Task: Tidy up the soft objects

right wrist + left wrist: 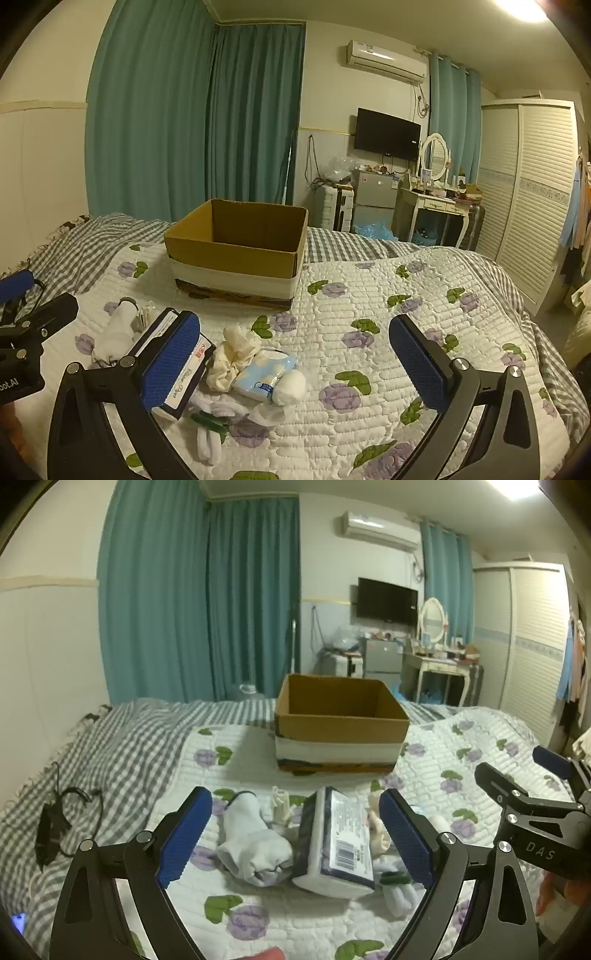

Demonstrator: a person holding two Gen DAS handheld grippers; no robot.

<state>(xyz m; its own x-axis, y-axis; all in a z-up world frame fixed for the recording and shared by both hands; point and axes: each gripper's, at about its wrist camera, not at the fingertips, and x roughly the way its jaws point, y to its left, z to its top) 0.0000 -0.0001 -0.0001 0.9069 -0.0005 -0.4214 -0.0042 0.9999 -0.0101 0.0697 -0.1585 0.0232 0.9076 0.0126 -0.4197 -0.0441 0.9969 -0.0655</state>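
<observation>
Cardboard box (236, 254) open-topped (both grippers agape)

Matt brown cardboard box (341, 722) on a puffy quilted cloth bedspread (388, 306), beside a glossy plastic-wrapped tissue pack (340, 843)

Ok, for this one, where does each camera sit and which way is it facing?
Left wrist: sits on the left gripper, looks along its open fingers, slightly down across the bed at the socks, tissue pack and cardboard box; the right gripper shows at its right edge.
Right wrist: sits on the right gripper, faces the same way; the left gripper shows at its left edge.
Shared: box, tissue pack, socks, quilt, curtains, television.
</observation>
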